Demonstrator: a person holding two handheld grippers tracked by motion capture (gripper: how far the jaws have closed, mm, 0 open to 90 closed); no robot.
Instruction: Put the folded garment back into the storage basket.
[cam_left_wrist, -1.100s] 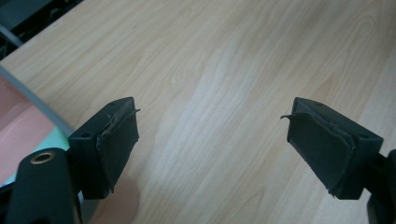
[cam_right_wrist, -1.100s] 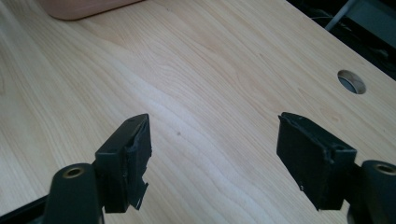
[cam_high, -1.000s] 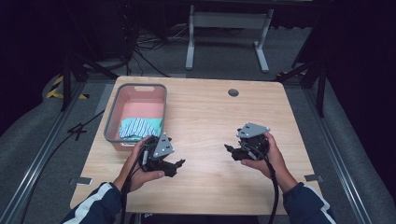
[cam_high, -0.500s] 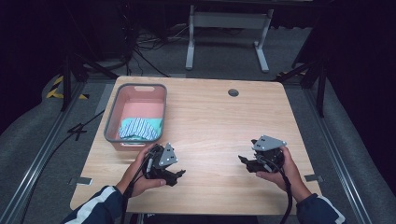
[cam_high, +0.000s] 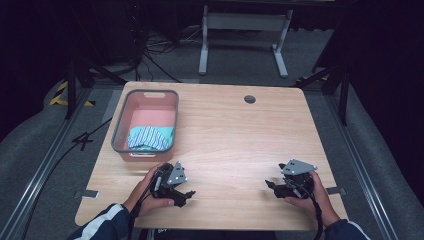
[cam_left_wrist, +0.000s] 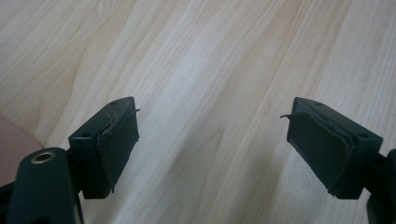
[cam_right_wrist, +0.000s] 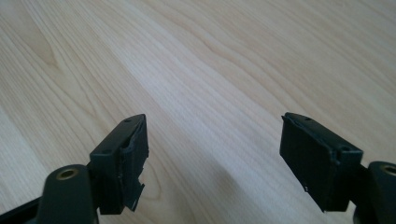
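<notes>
Two grippers low in the frame, both resting near the bottom edge of the wooden table (cam_high: 235, 145) — left gripper (cam_high: 186, 193) at lower left, right gripper (cam_high: 270, 184) at lower right, well apart. Jaws of each spread wide, nothing between them but bare wood grain, as seen in both gripper views; pads (cam_left_wrist: 116, 149) of the left worn and frayed at the edges, pads (cam_right_wrist: 133, 163) of the right likewise.

Striped cloth (cam_high: 148, 138) folded in the near end of the pink basket (cam_high: 120, 125), at centre left of the high view, with a teal piece under it — just above the left gripper, apart from it. Likely a parked pose: hands drawn back toward the body, tools empty, cloth tucked away inside the basket walls where it cannot slide off. Small round grommet hole (cam_high: 249, 99) at upper centre of the tabletop, untouched.
</notes>
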